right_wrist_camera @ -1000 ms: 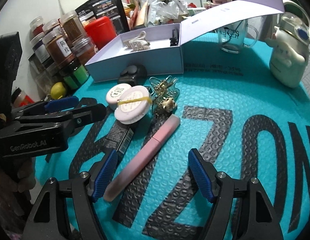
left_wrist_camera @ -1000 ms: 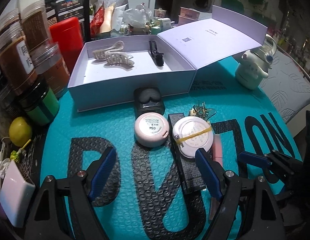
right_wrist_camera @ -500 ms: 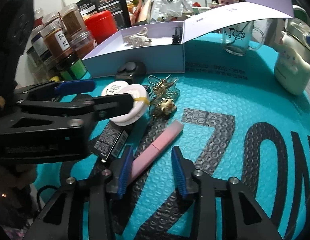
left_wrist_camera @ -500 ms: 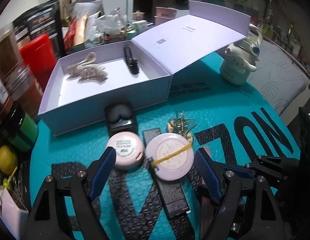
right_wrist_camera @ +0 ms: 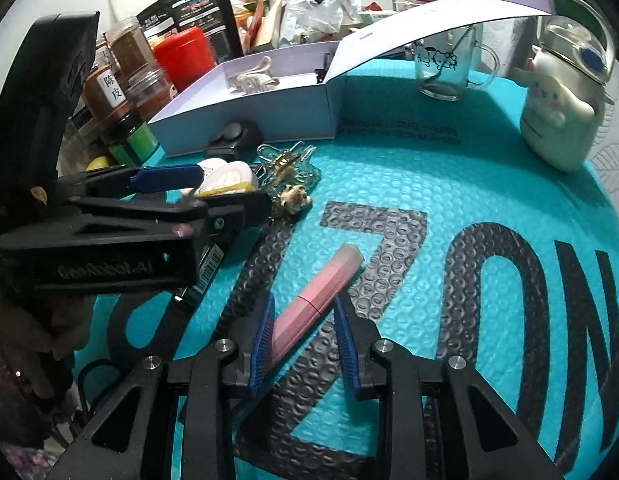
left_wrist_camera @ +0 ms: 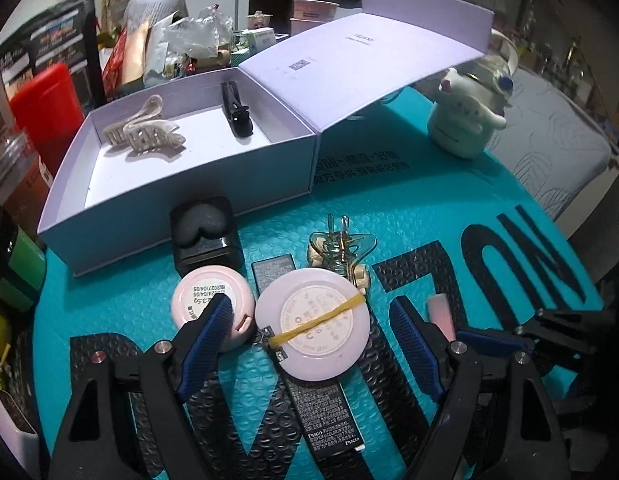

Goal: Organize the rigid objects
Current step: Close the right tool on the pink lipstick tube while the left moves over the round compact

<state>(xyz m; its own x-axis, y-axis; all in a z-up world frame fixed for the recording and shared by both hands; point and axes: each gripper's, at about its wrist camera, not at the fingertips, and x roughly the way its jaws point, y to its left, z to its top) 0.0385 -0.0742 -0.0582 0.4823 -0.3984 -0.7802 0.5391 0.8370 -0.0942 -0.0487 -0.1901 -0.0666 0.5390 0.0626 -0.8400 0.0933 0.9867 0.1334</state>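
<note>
**Right jaws narrowing on pink tube; left jaws spread over banded compact**

Right gripper (right_wrist_camera: 303,334): jaws have just been closing, pink tube (right_wrist_camera: 315,300) between them. Near pad appears against the tube's side; contact at the far pad cannot be confirmed, a sliver of gap possibly remaining. Grasp judged nearly made, not yet proven. Tube lying flat on teal bubble mat (right_wrist_camera: 489,168), long axis running from 7 o'clock to 1 o'clock in the right wrist view, lower end inside the jaws, upper end free toward 1 o'clock. Axis skewed across the pads rather than square to them: some risk of pivoting on lift.

Left gripper (left_wrist_camera: 313,336): spread wide, holding nothing. Round compact (left_wrist_camera: 312,324) with yellow band between the pads, untouched by either; small pink pot (left_wrist_camera: 211,304) just beside it at 9 o'clock, partly behind the left pad.

Open lavender box (left_wrist_camera: 181,204) at 11 o'clock from the left gripper, already containing beige claw clip (left_wrist_camera: 143,134) and black clip (left_wrist_camera: 234,110). Right hand plainly nearer the tube; left hand nearer the compact.
</note>
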